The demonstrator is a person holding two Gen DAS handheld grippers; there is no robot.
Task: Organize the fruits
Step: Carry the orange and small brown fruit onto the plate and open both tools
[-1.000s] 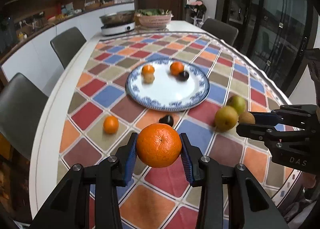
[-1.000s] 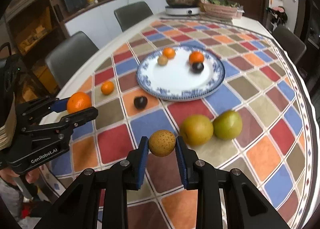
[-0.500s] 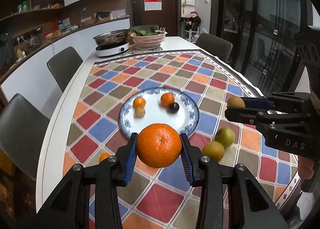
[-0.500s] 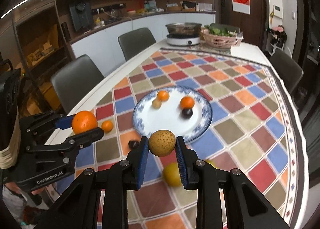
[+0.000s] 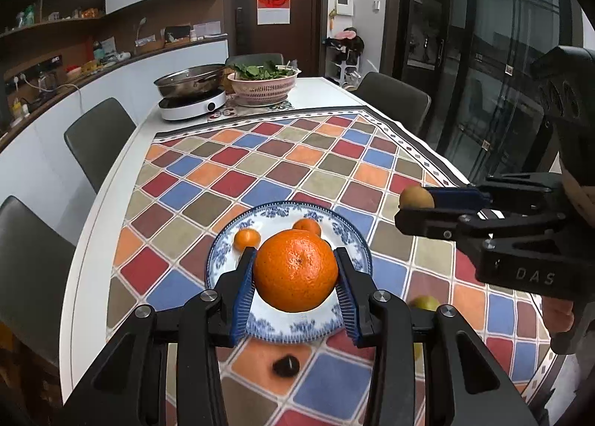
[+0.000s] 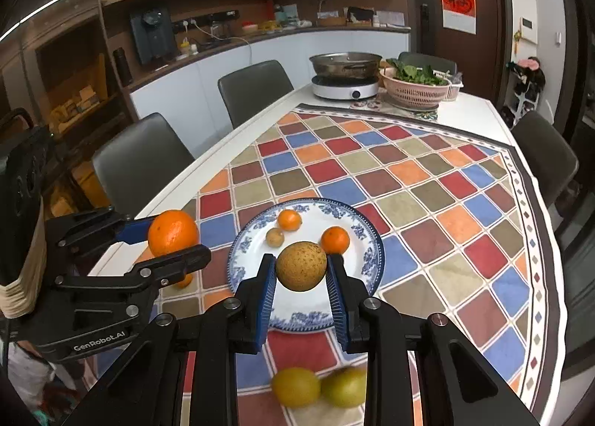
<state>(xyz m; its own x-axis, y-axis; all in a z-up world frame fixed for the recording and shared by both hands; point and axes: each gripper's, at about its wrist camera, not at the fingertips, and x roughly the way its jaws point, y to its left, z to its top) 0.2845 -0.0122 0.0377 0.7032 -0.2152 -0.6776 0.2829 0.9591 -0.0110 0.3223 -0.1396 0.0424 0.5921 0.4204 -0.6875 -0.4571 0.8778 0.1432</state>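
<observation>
My left gripper (image 5: 296, 279) is shut on a large orange (image 5: 296, 269), held in the air over the near part of the blue-patterned plate (image 5: 223, 258). The same orange (image 6: 173, 233) shows at the left of the right wrist view. My right gripper (image 6: 301, 273) is shut on a small speckled brown fruit (image 6: 301, 266), also raised above the plate (image 6: 368, 243); this brown fruit (image 5: 416, 197) shows at the right of the left wrist view. On the plate lie two small tangerines (image 6: 289, 220) (image 6: 335, 239) and a small brown fruit (image 6: 275, 237).
Two yellow-green pears (image 6: 295, 387) (image 6: 344, 387) lie on the checked tablecloth (image 6: 427, 180) near me. A dark plum (image 5: 285, 366) sits in front of the plate. A hot pot (image 5: 191, 82) and pink basket of greens (image 5: 264, 85) stand at the far end. Chairs (image 6: 143, 162) line the sides.
Both grippers rose and moved forward with their fruit, from beside the loose fruit to above the plate. The pears and plum now lie below and behind them.
</observation>
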